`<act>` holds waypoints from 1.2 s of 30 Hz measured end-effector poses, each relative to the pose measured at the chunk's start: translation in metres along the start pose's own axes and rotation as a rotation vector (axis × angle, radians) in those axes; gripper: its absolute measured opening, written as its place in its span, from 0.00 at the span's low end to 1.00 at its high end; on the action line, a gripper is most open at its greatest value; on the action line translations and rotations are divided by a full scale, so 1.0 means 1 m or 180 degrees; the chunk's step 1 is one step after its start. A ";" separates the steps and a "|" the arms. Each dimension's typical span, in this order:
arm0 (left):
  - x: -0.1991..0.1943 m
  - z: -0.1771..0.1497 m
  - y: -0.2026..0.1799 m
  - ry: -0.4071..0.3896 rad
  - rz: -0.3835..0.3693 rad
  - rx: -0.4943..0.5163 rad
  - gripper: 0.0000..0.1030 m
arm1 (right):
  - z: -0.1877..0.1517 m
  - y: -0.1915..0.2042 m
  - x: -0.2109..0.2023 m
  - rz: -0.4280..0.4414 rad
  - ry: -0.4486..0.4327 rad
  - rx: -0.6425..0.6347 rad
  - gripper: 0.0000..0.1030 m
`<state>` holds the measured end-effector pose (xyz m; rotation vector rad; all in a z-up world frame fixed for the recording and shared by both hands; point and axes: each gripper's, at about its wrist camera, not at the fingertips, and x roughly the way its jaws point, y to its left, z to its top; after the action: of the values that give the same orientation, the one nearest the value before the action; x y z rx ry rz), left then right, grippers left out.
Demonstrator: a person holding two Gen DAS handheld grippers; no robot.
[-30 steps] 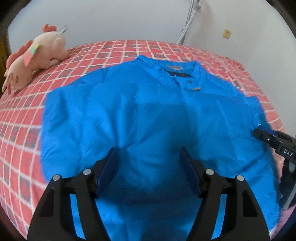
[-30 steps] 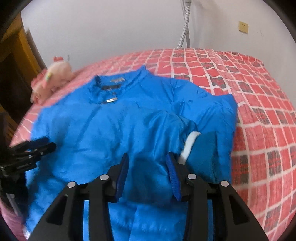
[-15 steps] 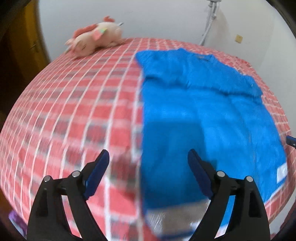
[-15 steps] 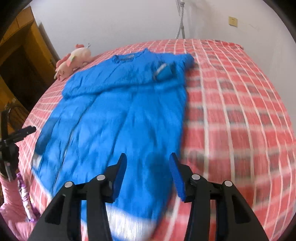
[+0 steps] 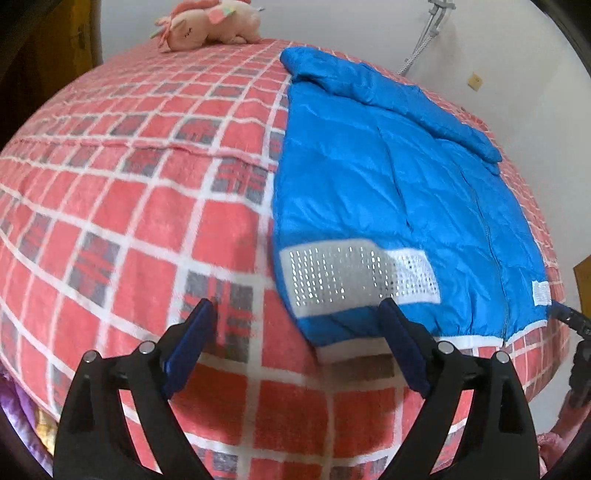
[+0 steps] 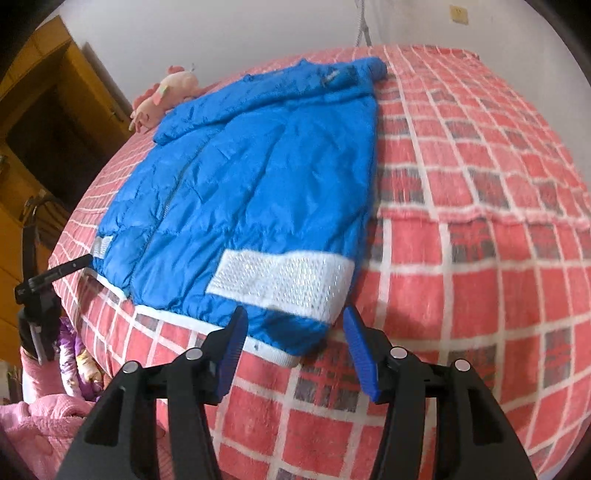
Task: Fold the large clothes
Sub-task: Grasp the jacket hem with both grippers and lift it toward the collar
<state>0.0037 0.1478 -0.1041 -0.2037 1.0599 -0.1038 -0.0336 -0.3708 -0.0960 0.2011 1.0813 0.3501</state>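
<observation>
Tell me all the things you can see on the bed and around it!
jacket: one, blue with white knit patches, spread on the bed
blanket: one, red and white checked, covering the bed
plush toy: one, pink, far edge of the bed
wall socket: one, yellowish, on the white wall
left gripper: one, black with blue pads, empty, at the jacket's hem corner
right gripper: one, black with blue pads, jaws opening, empty

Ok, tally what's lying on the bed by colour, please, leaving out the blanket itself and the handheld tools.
Blue: 1, the padded jacket, lying flat on the red checked blanket with silver-white reflective patches near the hem.
Pink: 1, the plush toy, at the far edge near the wall.
Total: 2
</observation>
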 end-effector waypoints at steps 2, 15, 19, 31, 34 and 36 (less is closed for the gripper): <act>0.002 -0.003 -0.001 -0.0031 -0.0015 -0.0003 0.87 | -0.004 -0.001 0.007 0.0060 0.0052 0.0036 0.52; 0.008 -0.008 -0.022 0.0095 -0.0506 0.0039 0.77 | -0.003 0.000 0.024 0.0286 -0.0014 0.0077 0.52; 0.013 -0.003 -0.023 0.0134 -0.0626 -0.0039 0.59 | 0.002 -0.005 0.030 0.0449 -0.0037 0.0132 0.52; 0.004 -0.008 -0.024 0.0008 -0.0579 -0.0022 0.14 | -0.002 -0.007 0.024 0.0586 -0.0237 0.0071 0.14; -0.003 -0.010 -0.020 -0.0062 -0.0619 -0.0043 0.10 | -0.006 -0.004 0.016 0.0568 -0.0328 -0.0021 0.12; -0.008 -0.013 -0.019 -0.0080 -0.0631 -0.0031 0.09 | -0.010 -0.003 0.010 0.0572 -0.0353 -0.0068 0.12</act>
<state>-0.0111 0.1289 -0.0996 -0.3178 1.0136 -0.2740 -0.0377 -0.3697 -0.1096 0.2963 0.9518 0.5059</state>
